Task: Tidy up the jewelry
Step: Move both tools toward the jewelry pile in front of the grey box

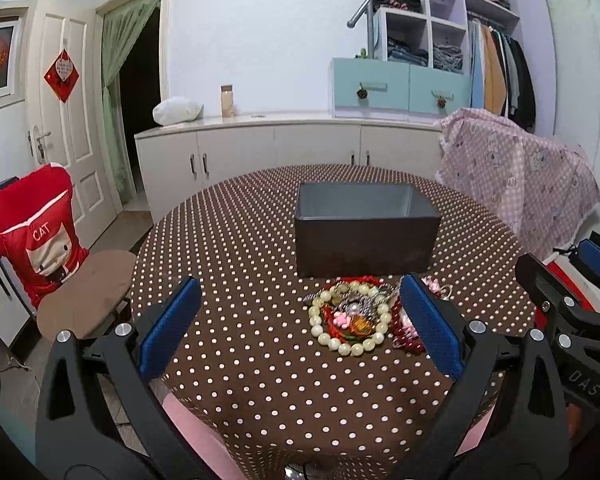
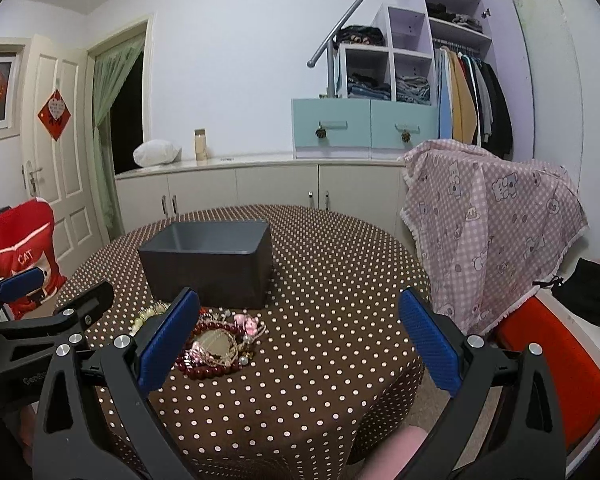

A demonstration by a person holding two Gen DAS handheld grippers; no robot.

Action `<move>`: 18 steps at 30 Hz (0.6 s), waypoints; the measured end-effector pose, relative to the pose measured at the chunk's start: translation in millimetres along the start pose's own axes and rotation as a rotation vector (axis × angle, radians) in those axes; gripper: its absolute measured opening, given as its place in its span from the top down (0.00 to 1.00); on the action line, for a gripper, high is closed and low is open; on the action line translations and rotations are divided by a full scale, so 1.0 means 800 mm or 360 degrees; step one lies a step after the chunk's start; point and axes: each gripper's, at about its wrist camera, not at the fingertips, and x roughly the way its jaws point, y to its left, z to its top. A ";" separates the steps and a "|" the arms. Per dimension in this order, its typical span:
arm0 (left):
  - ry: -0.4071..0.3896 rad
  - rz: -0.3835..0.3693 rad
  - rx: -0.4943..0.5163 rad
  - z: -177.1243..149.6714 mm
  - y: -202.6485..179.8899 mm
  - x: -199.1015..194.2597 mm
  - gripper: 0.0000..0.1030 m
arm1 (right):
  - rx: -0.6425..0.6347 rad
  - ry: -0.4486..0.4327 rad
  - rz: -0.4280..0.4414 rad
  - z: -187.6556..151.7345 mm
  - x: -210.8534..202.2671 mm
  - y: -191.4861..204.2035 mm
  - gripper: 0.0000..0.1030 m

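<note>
Dark box (image 1: pixel 366 232) broadside, opening upward

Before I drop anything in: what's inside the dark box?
The dark box is open-topped; only bare grey inner walls show. Its floor is hidden by the near wall, so contents are unconfirmed.

- Our left claw (image 1: pixel 300 328) hangs wide apart over the dotted tabletop (image 1: pixel 236 248), gripping nothing.
- The jewelry pile (image 1: pixel 356 316) lies just ahead, nearer its right finger.
- Beyond the pile stands the dark box (image 1: pixel 364 240).
- Our right claw (image 1: pixel 572 280) shows at far right.
</note>
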 end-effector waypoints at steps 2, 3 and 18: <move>0.0041 -0.0010 -0.0011 -0.003 0.003 0.007 0.06 | -0.0003 0.0029 0.0002 -0.004 0.007 0.003 0.08; 0.0063 -0.0013 -0.0011 -0.004 0.005 0.011 0.06 | -0.0005 0.0046 0.0004 -0.007 0.011 0.004 0.08; 0.0250 -0.0125 -0.0018 -0.025 0.027 0.062 0.06 | -0.0021 0.0268 0.0007 -0.042 0.056 0.018 0.08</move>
